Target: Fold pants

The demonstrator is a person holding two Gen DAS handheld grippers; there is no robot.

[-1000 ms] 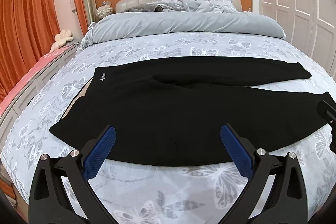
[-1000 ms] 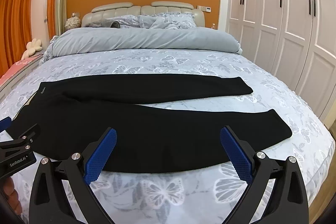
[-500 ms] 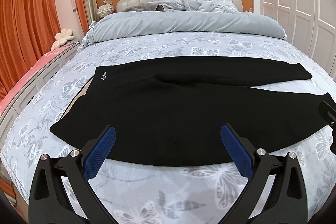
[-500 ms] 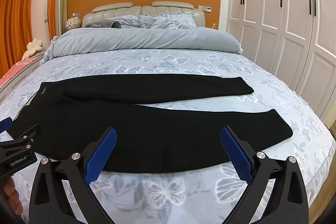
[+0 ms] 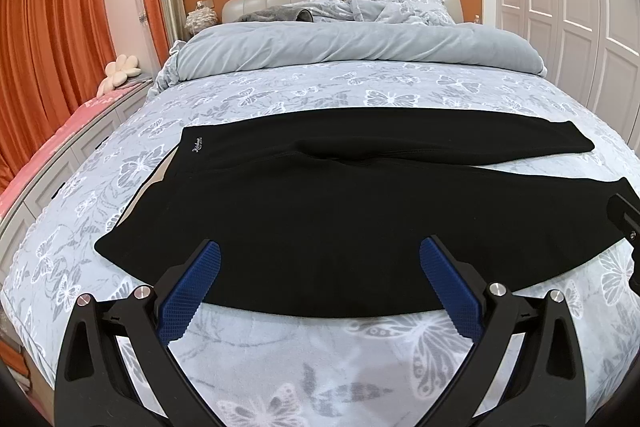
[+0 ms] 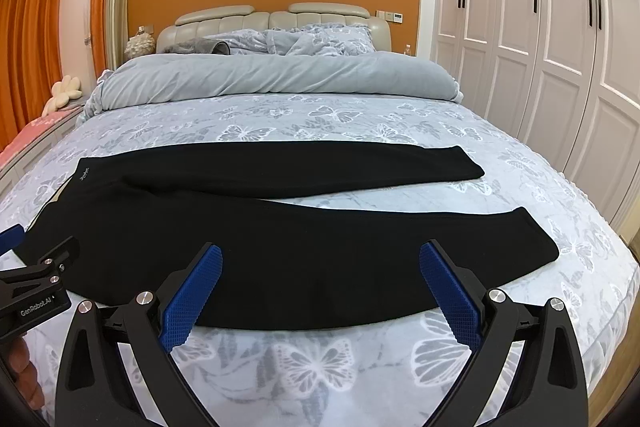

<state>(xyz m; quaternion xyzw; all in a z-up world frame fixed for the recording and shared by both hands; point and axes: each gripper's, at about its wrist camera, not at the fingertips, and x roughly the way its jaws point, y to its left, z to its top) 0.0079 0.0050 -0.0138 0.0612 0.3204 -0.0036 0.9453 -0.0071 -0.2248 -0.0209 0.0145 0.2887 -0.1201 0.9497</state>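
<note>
Black pants [image 5: 320, 203] [image 6: 280, 223] lie flat across the bed, waistband at the left, both legs stretching right in a narrow V. My left gripper [image 5: 320, 267] hovers open above the near edge of the pants, nothing between its blue pads [image 5: 188, 291]. My right gripper [image 6: 320, 267] is open too, over the near leg's front edge. In the right wrist view the left gripper's black body [image 6: 36, 291] shows at the far left; in the left wrist view the right gripper's body [image 5: 626, 223] shows at the right edge near the leg's cuff.
The bed cover [image 6: 320, 359] is pale blue with butterfly print. A rolled grey duvet [image 6: 276, 79] and pillows lie at the head. White wardrobes [image 6: 552, 59] line the right side, orange curtains [image 5: 48, 59] and a low bench the left.
Both views have shifted only slightly; the pants and both open grippers stay where they were.
</note>
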